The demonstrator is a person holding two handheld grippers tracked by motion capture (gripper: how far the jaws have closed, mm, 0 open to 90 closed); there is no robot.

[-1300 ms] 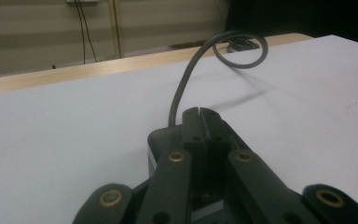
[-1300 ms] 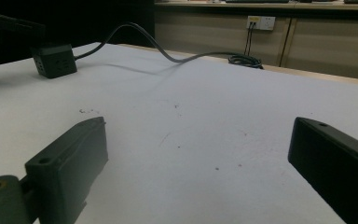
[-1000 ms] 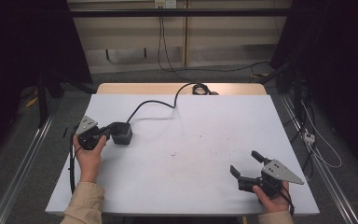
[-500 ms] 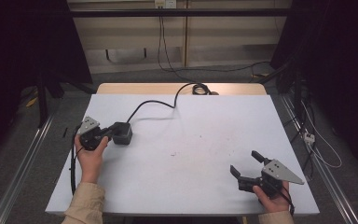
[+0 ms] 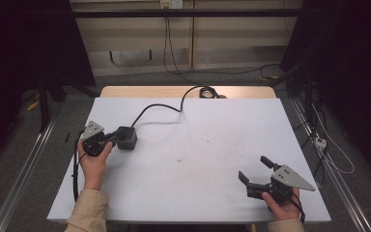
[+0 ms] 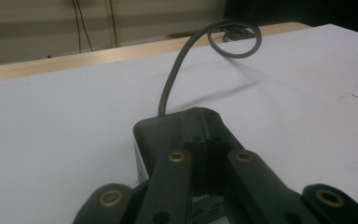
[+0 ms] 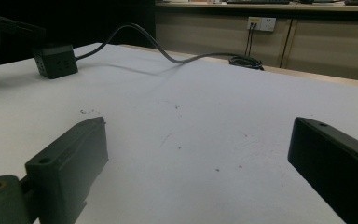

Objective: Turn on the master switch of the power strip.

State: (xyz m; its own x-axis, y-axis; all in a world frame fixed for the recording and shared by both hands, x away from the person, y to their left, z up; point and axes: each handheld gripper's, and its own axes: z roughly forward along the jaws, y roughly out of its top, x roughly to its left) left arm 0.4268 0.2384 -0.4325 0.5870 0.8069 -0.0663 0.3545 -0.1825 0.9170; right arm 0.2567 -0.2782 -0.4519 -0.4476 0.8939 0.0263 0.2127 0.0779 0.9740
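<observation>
Because the black cube power socket (image 5: 126, 137) is a rigid plastic box with smooth faces, we judge it light but a little slippery, so we would hold it across two flat sides, away from its stiff cable (image 5: 159, 107). It stands on the left part of the white tabletop (image 5: 207, 159), touching the left hand-held gripper (image 5: 110, 140), whose jaws are closed together against it. The right hand-held gripper (image 5: 254, 170) rests well apart, jaws spread wide, holding nothing.

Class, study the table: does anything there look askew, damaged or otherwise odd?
Nothing looks damaged. The black power cube sits on the white table, its cable arching clear of the surface before dropping off the far edge. A few small dark specks mark the table near its middle.
</observation>
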